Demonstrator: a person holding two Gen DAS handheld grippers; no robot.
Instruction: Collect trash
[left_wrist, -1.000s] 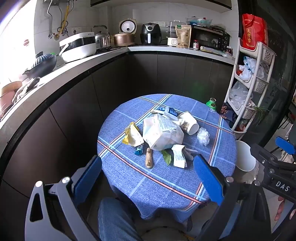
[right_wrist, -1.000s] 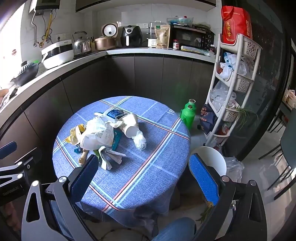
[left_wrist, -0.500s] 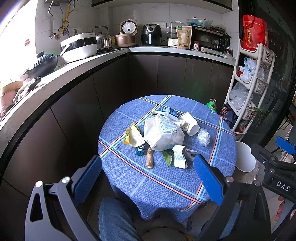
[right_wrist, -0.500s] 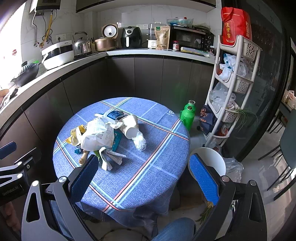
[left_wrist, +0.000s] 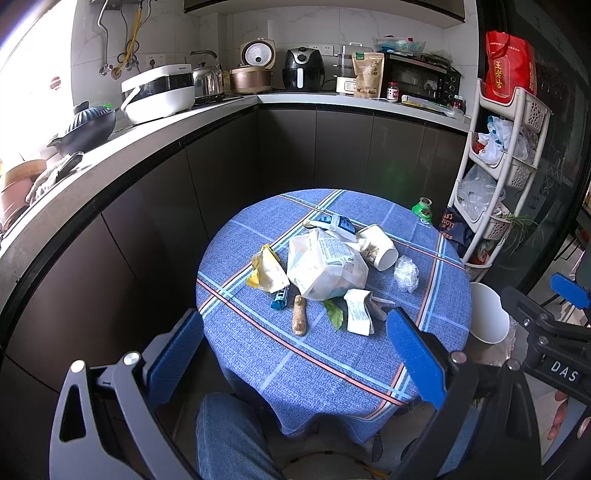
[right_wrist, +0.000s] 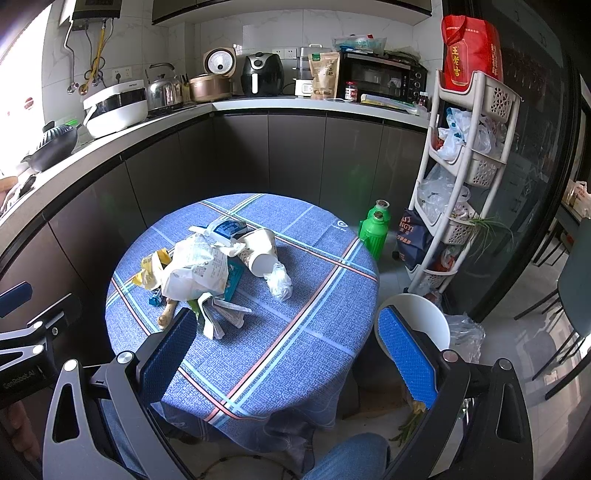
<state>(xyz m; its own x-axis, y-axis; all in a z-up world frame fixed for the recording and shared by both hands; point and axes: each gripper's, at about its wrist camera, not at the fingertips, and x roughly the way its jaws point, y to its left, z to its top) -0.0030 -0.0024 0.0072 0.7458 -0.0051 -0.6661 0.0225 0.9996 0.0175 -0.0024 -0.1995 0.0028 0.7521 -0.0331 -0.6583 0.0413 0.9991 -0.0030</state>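
On the round table (left_wrist: 317, 354), under its blue plaid cloth, I list the trash, all heaped near the centre:
- large crumpled white bag (left_wrist: 327, 267), middle of the heap;
- yellow wrapper (left_wrist: 266, 271), touching the bag's left side;
- paper cup (left_wrist: 378, 245), tipped on its side, at the bag's right;
- clear plastic wad (left_wrist: 406, 275), just beside the cup's mouth;
- blue-and-white carton (left_wrist: 334, 222), behind the bag;
- ginger root (left_wrist: 299, 319), small blue wrapper (left_wrist: 279, 298), green leaf (left_wrist: 334, 314) and folded white packet (left_wrist: 358, 310), along the near edge of the heap.

On the floor right of the table: white bin (right_wrist: 421, 314).

My left gripper (left_wrist: 295, 354) hangs above the near table edge, jaws spread wide, nothing between them. My right gripper (right_wrist: 291, 354) likewise, wide and empty, well apart from the heap.
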